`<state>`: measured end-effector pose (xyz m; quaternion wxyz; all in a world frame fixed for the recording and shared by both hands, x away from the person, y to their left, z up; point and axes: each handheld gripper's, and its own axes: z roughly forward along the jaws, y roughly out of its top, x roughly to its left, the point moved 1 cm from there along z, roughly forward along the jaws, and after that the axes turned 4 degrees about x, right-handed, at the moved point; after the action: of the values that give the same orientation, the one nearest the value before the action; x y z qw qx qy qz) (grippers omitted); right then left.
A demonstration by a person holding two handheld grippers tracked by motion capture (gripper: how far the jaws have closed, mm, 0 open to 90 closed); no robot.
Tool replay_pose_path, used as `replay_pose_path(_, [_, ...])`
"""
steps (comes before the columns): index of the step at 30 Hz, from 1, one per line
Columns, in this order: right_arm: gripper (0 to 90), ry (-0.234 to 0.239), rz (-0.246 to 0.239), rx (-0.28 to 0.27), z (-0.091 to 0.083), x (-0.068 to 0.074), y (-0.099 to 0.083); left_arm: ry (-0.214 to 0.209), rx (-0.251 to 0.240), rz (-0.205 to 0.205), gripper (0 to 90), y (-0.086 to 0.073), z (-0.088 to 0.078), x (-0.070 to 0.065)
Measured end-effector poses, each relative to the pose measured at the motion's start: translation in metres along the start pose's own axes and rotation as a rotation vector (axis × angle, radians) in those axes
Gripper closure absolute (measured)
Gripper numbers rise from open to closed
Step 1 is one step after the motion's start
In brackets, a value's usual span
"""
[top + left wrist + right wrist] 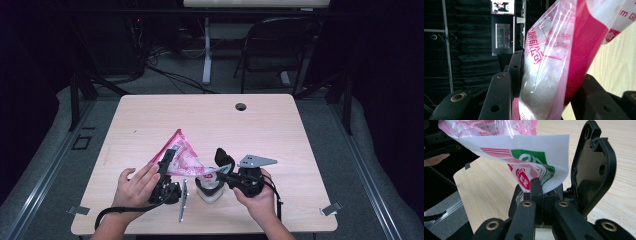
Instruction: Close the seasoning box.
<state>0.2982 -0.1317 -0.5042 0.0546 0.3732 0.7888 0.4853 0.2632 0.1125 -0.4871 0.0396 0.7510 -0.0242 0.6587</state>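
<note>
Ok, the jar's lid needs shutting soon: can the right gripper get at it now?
Probably not yet. The right gripper is shut on a corner of the bag over the jar, so it is busy, though the open lid stands free right beside it.

From my station I see the bag stretched above the near half of the counter, between my two tools. The left tool sits at its left edge, the right tool at its near right corner. A small container stands on the counter just below that corner, between both hands. A chair stands beyond the counter's far edge.
</note>
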Motion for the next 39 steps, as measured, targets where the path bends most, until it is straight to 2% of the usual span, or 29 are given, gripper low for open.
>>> replay_pose_path(2, [90.0,0.0,0.004,0.0,0.0,0.0,0.0,-0.005,0.013,0.015,64.5,0.001,-0.001,0.001])
replay_pose_path(7, [90.0,-0.002,0.006,-0.001,0.0,0.0,0.0,0.009,-0.001,0.017,64.5,0.002,-0.001,0.001])
replay_pose_path(13, [90.0,-0.005,0.006,-0.002,0.0,0.0,0.0,0.004,-0.002,0.021,64.5,0.003,0.0,0.003])
replay_pose_path(18, [90.0,0.0,0.005,-0.001,-0.001,-0.001,0.0,-0.02,-0.001,0.04,64.7,0.003,0.0,0.007])
replay_pose_path(19, [90.0,0.001,0.004,0.0,-0.001,-0.001,0.0,-0.008,-0.006,0.049,64.7,0.004,0.0,0.009])
replay_pose_path(25, [90.0,-0.003,0.007,-0.006,-0.001,0.0,0.001,-0.005,-0.006,0.064,64.7,0.006,0.0,0.011])
replay_pose_path(33, [90.0,-0.006,0.005,-0.002,-0.001,-0.001,0.0,0.002,-0.008,0.064,64.7,0.007,0.0,0.011])
replay_pose_path(39, [90.0,-0.006,0.008,-0.001,-0.001,-0.001,0.0,-0.008,-0.007,0.056,64.7,0.008,0.0,0.01])
